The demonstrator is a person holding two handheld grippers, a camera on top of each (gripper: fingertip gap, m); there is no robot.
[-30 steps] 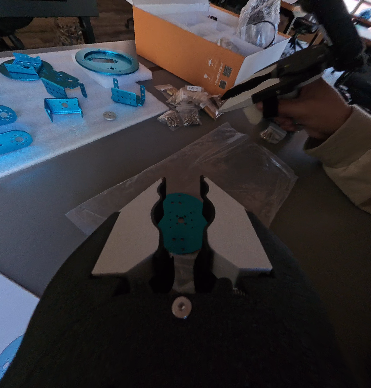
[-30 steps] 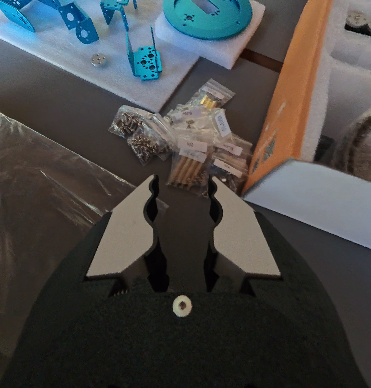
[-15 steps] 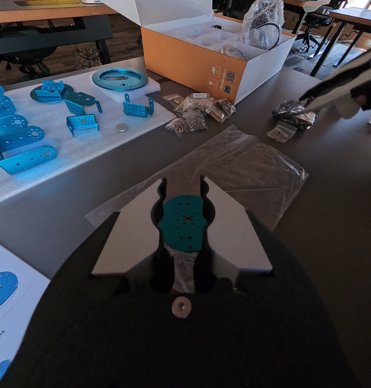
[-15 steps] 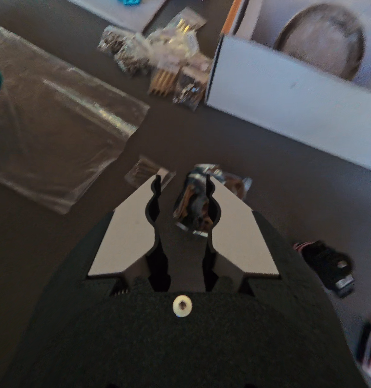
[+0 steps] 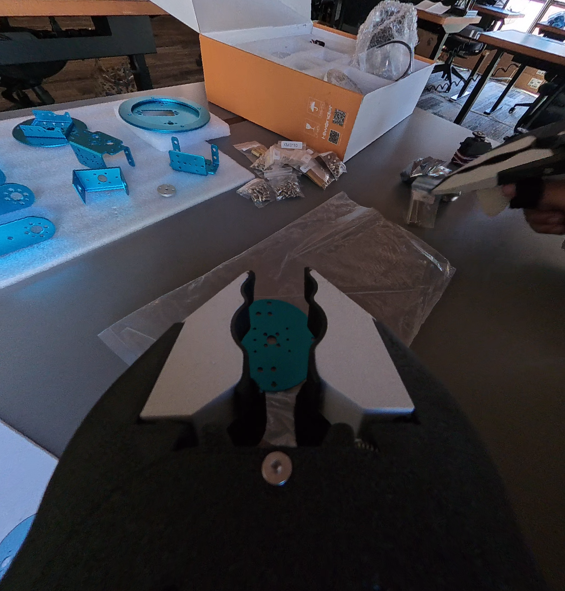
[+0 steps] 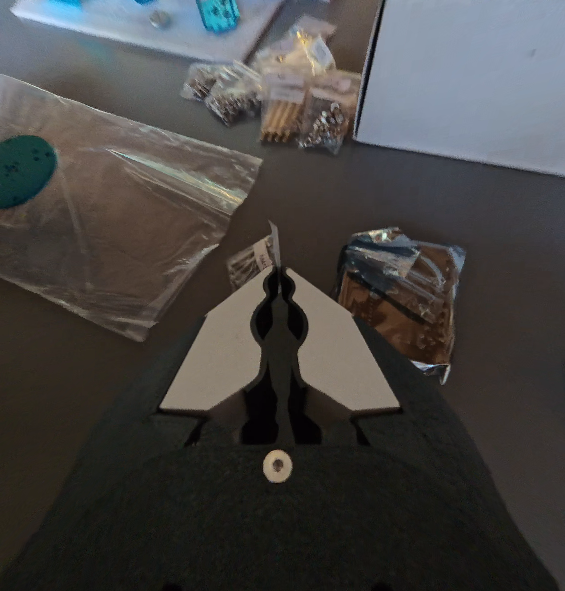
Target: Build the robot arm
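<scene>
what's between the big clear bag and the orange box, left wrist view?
Left wrist view: a pile of small hardware bags on bare grey table, between clear plastic bag and orange box.

On the table sit one orange box point(image 5: 274, 92), one large clear plastic bag point(image 5: 338, 252), one teal perforated disc point(image 5: 276, 345), one blue ring point(image 5: 164, 114), one small silver hub point(image 5: 166, 190), one foil packet point(image 6: 399, 300), and two grippers.
</scene>
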